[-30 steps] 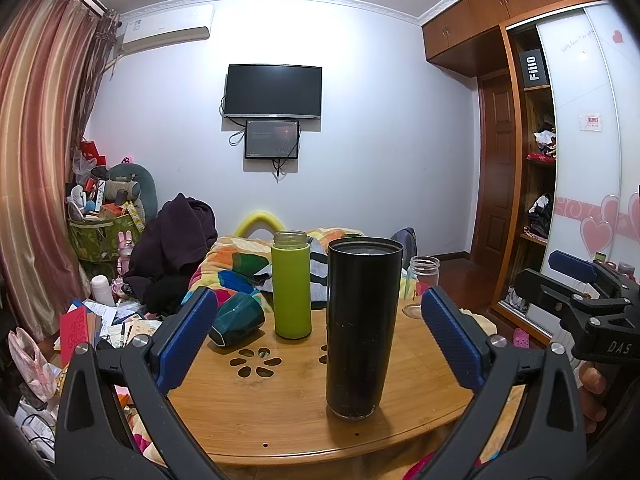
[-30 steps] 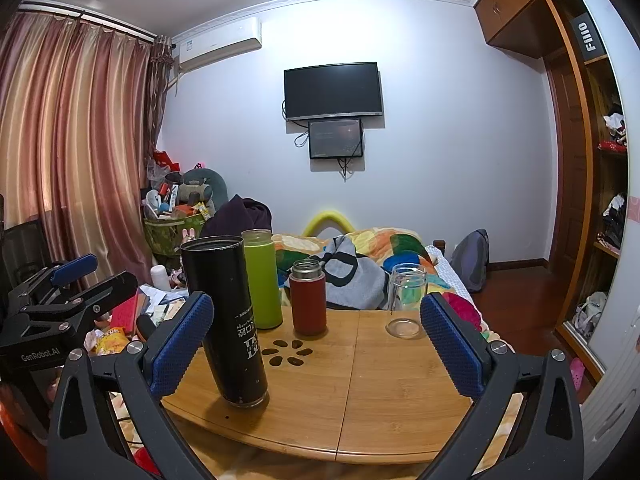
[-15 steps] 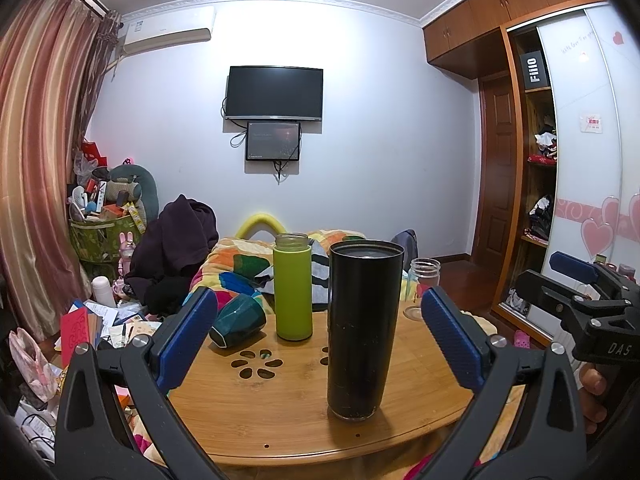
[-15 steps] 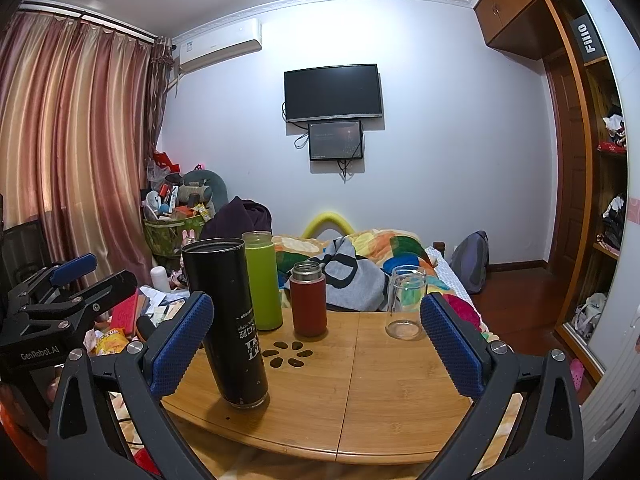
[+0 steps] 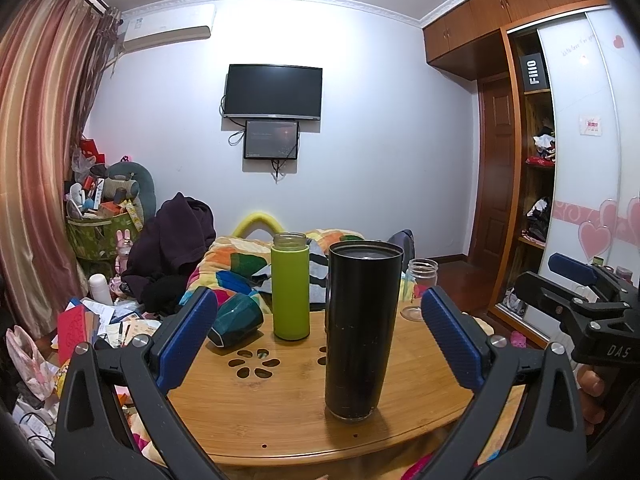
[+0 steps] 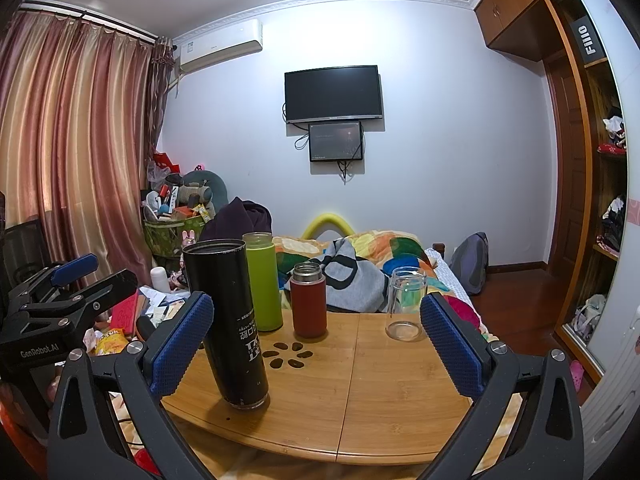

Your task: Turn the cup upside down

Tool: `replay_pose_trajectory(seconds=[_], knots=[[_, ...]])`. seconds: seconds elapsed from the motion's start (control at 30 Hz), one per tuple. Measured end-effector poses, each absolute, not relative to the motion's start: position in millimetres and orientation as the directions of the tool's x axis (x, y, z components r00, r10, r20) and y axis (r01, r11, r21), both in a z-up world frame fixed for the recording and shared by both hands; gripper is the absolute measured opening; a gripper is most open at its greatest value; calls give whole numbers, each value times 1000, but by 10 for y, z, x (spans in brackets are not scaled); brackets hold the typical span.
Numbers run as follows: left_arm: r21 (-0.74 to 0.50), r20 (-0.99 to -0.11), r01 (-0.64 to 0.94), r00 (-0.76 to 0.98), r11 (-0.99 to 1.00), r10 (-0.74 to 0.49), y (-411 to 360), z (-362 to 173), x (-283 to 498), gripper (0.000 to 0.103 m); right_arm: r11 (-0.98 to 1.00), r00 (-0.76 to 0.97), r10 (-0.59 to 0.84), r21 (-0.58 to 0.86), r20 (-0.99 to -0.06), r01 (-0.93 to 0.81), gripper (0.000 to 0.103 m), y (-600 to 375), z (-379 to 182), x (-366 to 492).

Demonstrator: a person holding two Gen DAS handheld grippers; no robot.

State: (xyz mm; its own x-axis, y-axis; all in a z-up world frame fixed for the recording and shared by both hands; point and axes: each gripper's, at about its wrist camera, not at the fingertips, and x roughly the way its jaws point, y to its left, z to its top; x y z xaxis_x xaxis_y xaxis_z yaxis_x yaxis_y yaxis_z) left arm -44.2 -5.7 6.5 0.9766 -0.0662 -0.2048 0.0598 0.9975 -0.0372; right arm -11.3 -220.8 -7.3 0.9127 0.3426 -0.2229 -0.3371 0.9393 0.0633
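Note:
A tall black cup (image 5: 360, 332) stands on the round wooden table (image 5: 280, 412), its printed text upside down; it also shows in the right wrist view (image 6: 230, 320). My left gripper (image 5: 320, 344) is open, its blue pads either side of the black cup, short of it. My right gripper (image 6: 316, 348) is open and empty, with the black cup just beside its left pad. A green bottle (image 5: 290, 286), a red bottle (image 6: 308, 300) and a clear glass jar (image 6: 406, 302) stand upright behind. A dark teal cup (image 5: 236, 320) lies on its side at the table's left.
A flower-shaped cutout (image 6: 290, 356) marks the table's middle. A bed with a colourful quilt (image 6: 360, 256) lies behind the table. Clutter covers the floor at left (image 5: 100, 320). A wardrobe (image 6: 592, 200) stands at right.
Nothing has visibly moved on the table; both views have shifted only very slightly.

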Motion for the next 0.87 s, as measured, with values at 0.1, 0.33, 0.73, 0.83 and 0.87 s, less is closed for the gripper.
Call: replay_pose_trajectory(seconds=[0.1,0.33,0.73,0.83,0.87], knots=[[-35,-203,63,977,997,-69,-64,67,-445,103,939,913,343,64,-222,-337,103,-2209,-73,-112],[-28,-203,68,976,997,-73,-73,62,-459,103,939,912,343,65,-223,-337,103,-2207,-75,-113],[-45,-215,79,973,996,-87,-51,44,-433,103,940,912,342,66,-225,-336,103,-2214,-21,-107],[-45,-217,80,972,996,-88,-49,44,-429,103,940,912,342,67,-226,-336,103,-2212,-10,-98],[-45,-217,80,972,996,-88,-48,43,-429,103,940,912,342,66,-226,-336,103,-2212,-10,-98]])
